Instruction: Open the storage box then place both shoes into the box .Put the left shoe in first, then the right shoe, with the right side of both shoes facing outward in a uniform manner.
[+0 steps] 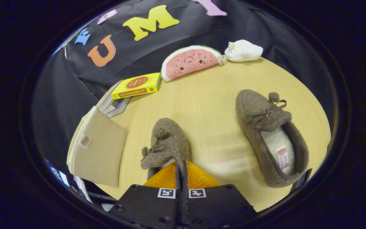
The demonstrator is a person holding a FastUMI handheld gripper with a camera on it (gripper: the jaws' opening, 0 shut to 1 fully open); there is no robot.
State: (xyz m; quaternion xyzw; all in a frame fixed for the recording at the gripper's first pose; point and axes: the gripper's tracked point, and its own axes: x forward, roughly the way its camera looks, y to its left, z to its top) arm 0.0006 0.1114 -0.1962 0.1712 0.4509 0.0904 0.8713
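Gripper view. Gripper [181,168] fingers [195,178] are orange, pressed nearly together with only a thin dark slit between them. They pinch the heel collar of the near shoe [167,144], both pads on the fuzzy edge, so a clenched grasp on that shoe.

Near shoe: brown fuzzy moccasin slipper, small bow and pom on top, toe pointing away at 12 o'clock from the fingertips. It looks tilted; can't tell if the sole is touching the table [211,105].

Second shoe [270,136]: same brown fuzzy style, lies on the table at about 2 o'clock from the fingers, well apart from the held one. Toe points away, opening faces up, white fleece lining and a small red-and-white tag inside. Bow lace and pom on the vamp. Its heel end is nearest the gripper body.

Storage box [98,152]: flat tan cardboard panel with a small square cut-out, at 9 to 10 o'clock from the fingers, at the table edge. Can't tell whether it is open or closed.

Beyond it at 11 o'clock, a yellow box [137,85] resting on a stack of books [113,106]. At 12 o'clock by the wall, a watermelon plush [191,62]; just beside it at 1 o'clock, a white plush [243,51].
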